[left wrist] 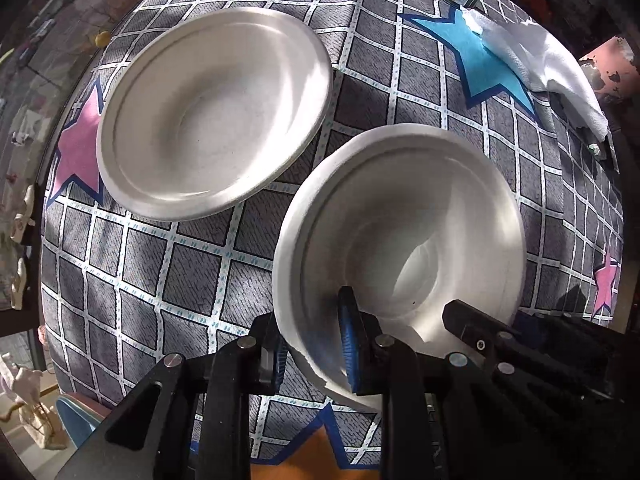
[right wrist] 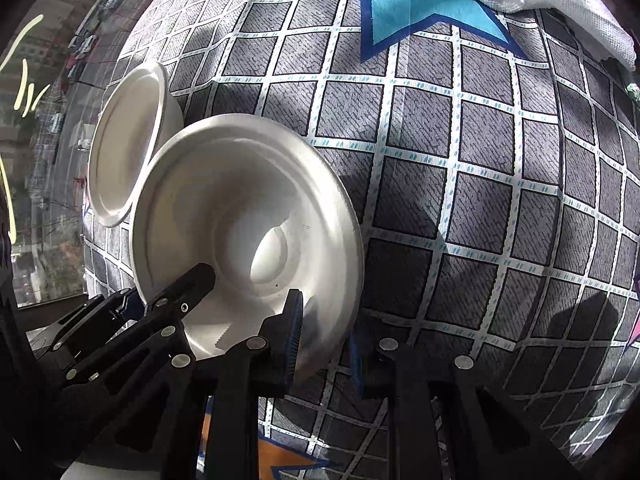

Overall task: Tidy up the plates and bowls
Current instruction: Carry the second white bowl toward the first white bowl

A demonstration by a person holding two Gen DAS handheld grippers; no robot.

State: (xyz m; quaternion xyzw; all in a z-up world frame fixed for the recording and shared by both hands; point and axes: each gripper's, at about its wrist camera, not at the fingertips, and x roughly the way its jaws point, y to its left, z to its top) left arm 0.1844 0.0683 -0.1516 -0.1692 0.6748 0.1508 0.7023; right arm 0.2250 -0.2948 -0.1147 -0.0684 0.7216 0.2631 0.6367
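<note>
Left wrist view shows the left tongs [left wrist: 316,354] pinching the near rim of a white bowl [left wrist: 400,248] at lower centre of the frame: one blue-padded finger [left wrist: 350,344] sits inside the bowl, the other outside its wall. At lower right of the same frame the right tongs [left wrist: 472,326] reach over that bowl's rim from the other side. In the right wrist view the right tongs [right wrist: 324,344] clamp the bowl's [right wrist: 248,216] lower right rim, one pad inside and one underneath, while the left tongs [right wrist: 176,300] enter from lower left. Two bowls are visible: the held one and a second bowl [left wrist: 216,112] resting on the worktop [left wrist: 160,280] at upper left, just beside the first. Both are plain white, round, deep-centred with a wide flat stepped rim, and empty. They lie on a grey checked cloth with coloured stars
</note>
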